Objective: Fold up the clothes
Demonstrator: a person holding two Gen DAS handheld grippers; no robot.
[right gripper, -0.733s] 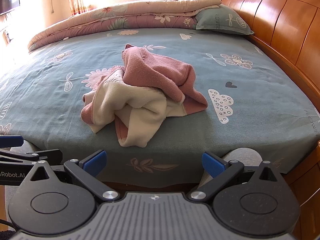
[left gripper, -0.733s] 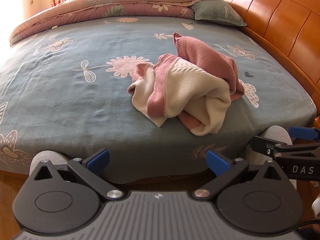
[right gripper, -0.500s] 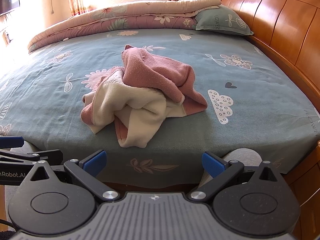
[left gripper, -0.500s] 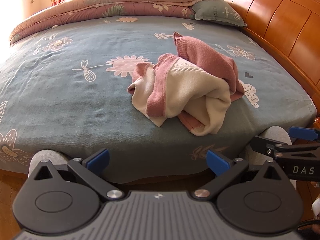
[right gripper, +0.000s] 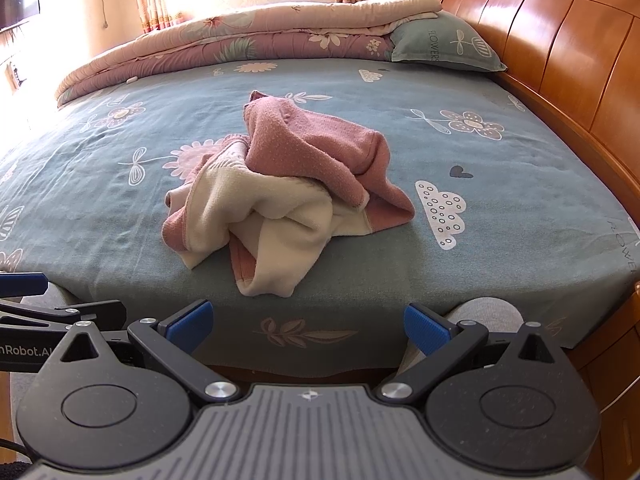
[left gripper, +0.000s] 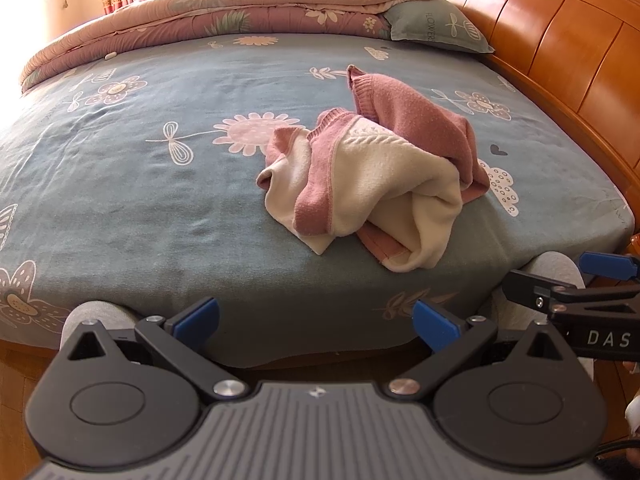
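left gripper (left gripper: 315, 318): jaws wide apart, empty, at bed's near edge
sweater (left gripper: 376, 172): pink-and-cream, crumpled on the bed (left gripper: 120, 184), 12 o'clock of both grippers
right gripper (right gripper: 307, 317): jaws spread wide, empty
pillow (right gripper: 440, 44): 1 o'clock, by headboard (right gripper: 560, 52)

Sheet (left gripper: 160, 200) left of sweater (left gripper: 380, 184) bare; headboard (left gripper: 560, 60) blocks right side.
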